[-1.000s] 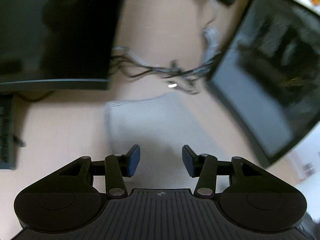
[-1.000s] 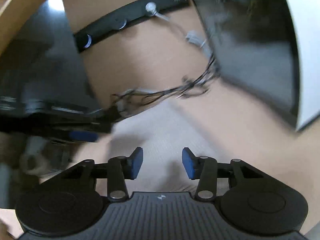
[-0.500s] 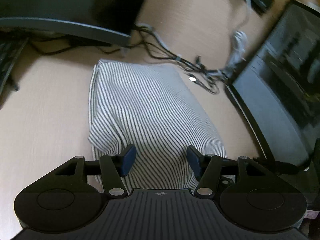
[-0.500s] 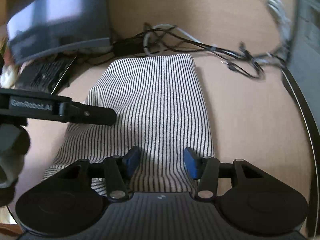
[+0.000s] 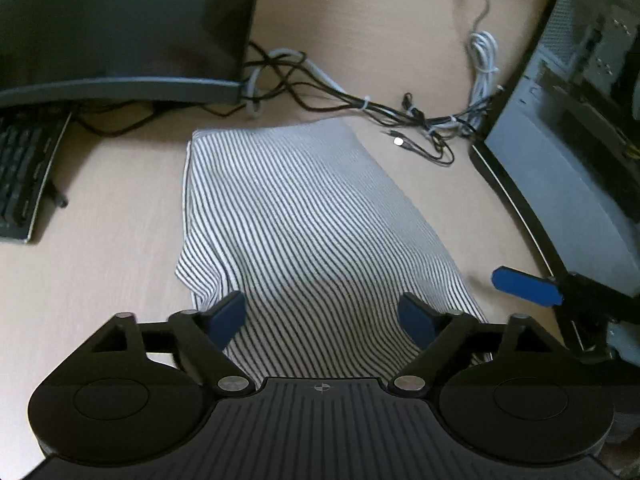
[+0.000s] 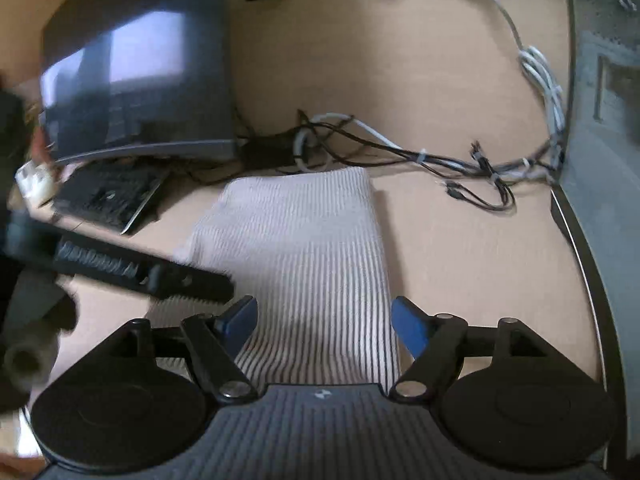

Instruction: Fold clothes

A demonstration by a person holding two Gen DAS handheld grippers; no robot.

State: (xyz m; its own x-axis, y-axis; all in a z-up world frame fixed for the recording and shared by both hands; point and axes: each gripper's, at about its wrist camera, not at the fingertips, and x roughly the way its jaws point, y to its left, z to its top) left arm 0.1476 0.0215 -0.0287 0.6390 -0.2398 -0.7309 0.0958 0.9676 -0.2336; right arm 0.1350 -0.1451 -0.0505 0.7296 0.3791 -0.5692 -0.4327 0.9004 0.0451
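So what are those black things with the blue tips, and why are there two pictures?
Each is a hand-held gripper: a person carries one in each hand, with a camera on top looking forward. One picture comes from the left hand-held gripper, the other from the right hand-held gripper. Both are open and hold nothing. Under them lies a folded striped shirt on a wooden desk. Around it are a monitor, a keyboard, tangled cables and a computer case.
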